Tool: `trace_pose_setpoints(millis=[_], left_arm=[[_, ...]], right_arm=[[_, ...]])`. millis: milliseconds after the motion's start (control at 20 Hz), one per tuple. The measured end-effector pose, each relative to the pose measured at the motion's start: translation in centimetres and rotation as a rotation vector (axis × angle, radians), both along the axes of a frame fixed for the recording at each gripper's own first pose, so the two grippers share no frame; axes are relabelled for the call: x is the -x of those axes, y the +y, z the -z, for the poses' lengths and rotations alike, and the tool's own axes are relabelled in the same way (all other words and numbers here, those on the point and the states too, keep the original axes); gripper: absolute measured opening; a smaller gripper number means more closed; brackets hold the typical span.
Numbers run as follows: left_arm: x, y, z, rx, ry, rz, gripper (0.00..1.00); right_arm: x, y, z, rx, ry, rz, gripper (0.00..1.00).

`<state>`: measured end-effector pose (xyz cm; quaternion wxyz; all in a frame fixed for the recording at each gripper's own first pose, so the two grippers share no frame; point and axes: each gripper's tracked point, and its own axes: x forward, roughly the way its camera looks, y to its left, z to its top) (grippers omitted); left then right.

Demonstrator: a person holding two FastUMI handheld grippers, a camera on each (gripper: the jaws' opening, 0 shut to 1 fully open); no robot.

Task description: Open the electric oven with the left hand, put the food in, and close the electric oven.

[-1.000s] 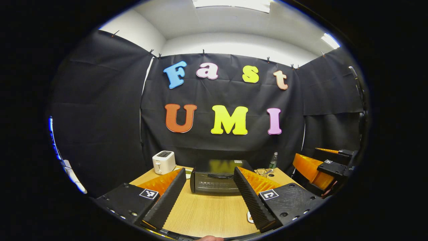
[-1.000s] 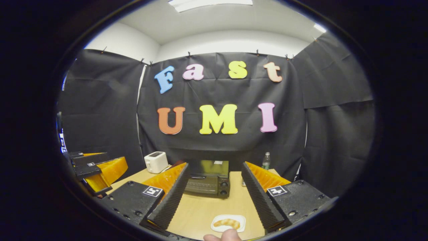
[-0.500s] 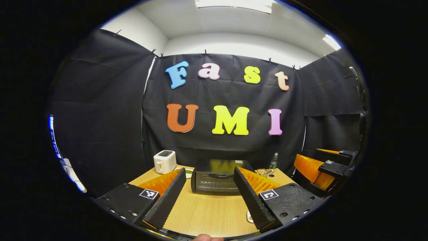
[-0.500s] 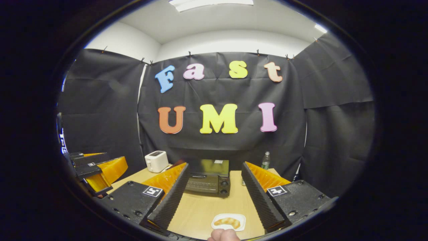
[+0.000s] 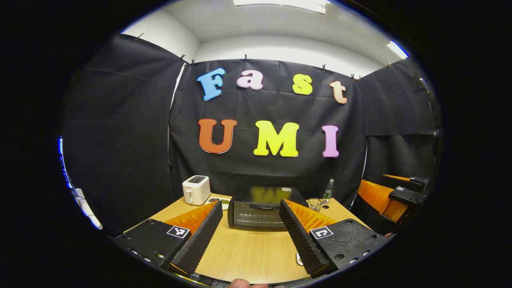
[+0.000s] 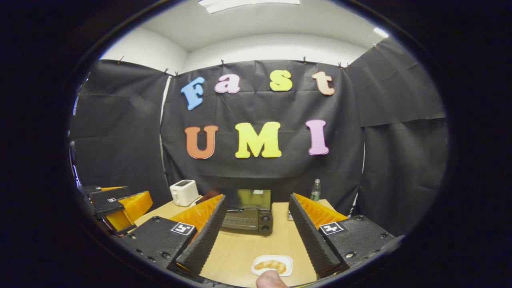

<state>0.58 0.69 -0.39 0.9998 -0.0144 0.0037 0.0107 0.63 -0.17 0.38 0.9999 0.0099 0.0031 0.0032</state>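
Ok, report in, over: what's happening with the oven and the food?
Both hand-held grippers open, empty. Oven shut. Pastry waiting on plate.

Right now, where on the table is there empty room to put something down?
Bare wood lies between the oven and the plate with the pastry. It is crowded at the back, where the toaster, oven and bottle stand.
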Motion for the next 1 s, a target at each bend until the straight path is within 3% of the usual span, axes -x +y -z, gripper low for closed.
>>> trace_pose_setpoints(millis=[450,750,1000], left_arm=[[-9.0,-3.5,2.9,-0.004,0.054,0.059,0.94],[-19.1,-6.0,5.0,-0.032,0.073,0.088,0.94],[-27.3,-6.6,10.6,-0.078,0.145,0.088,0.94]], right_arm=[[-2.5,-7.3,0.7,0.015,0.020,0.118,0.96],[-4.7,-12.8,3.0,-0.032,0.109,0.179,0.97],[-6.2,-16.8,4.0,-0.025,0.139,0.209,0.97]])
